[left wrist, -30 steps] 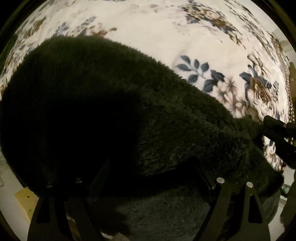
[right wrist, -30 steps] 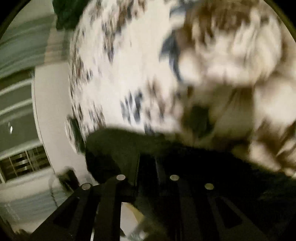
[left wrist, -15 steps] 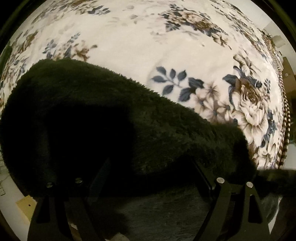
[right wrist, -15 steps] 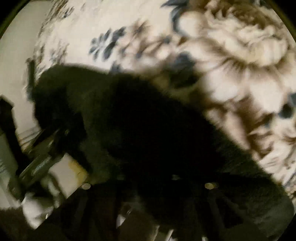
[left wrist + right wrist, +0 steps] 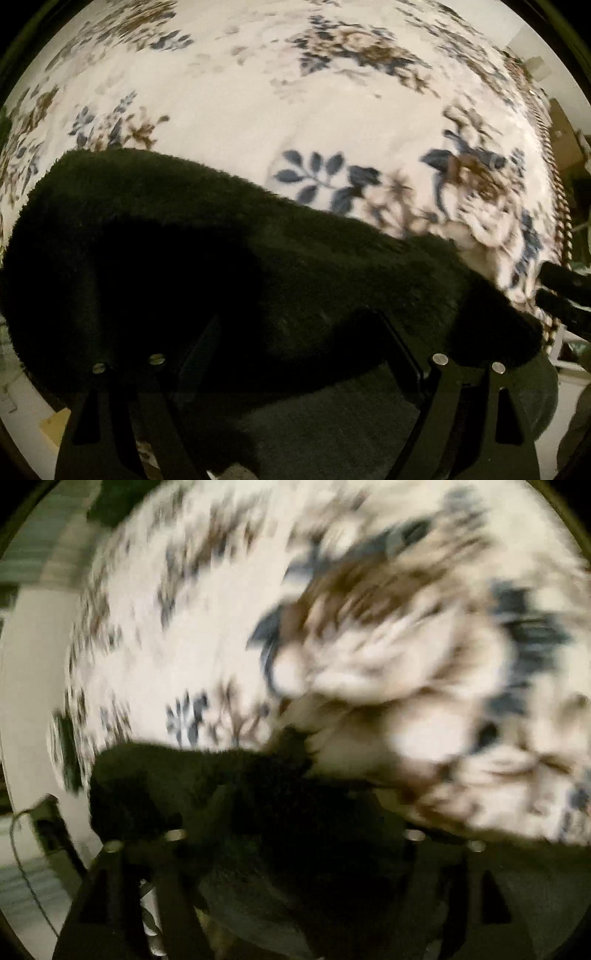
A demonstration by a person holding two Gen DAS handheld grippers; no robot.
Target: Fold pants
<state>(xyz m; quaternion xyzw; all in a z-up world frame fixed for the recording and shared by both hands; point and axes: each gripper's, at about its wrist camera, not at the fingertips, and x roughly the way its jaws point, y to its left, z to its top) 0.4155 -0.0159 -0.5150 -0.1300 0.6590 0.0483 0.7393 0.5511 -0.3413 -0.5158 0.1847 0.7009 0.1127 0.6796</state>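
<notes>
The pants [image 5: 229, 266], dark and fuzzy, lie in a long mound on a floral bedspread [image 5: 258, 103] printed with blue leaves and brown blossoms on cream. In the left wrist view they run from about 9 o'clock across the middle to about 4 o'clock, with a smoother dark layer of the same cloth below, toward 6 o'clock. The left gripper [image 5: 295, 373] points down over them with its jaws spread wide; pants cloth lies under and between the fingers, but whether the pads press on it cannot be told in the deep shadow there. At 3 o'clock in this view the black fingers of the right gripper [image 5: 565, 291] reach in from the edge, just beside the end of the pants. The right wrist view is heavily blurred: the pants [image 5: 207, 782] fill the lower middle from about 8 o'clock toward 5 o'clock, with the bedspread [image 5: 221, 609] above. The right gripper [image 5: 295, 834] has its jaws opening, dark cloth lying between them, and the pads do not appear to clamp it. At 9 o'clock a pale floor or wall [image 5: 33, 664] shows beyond the bed's edge.
</notes>
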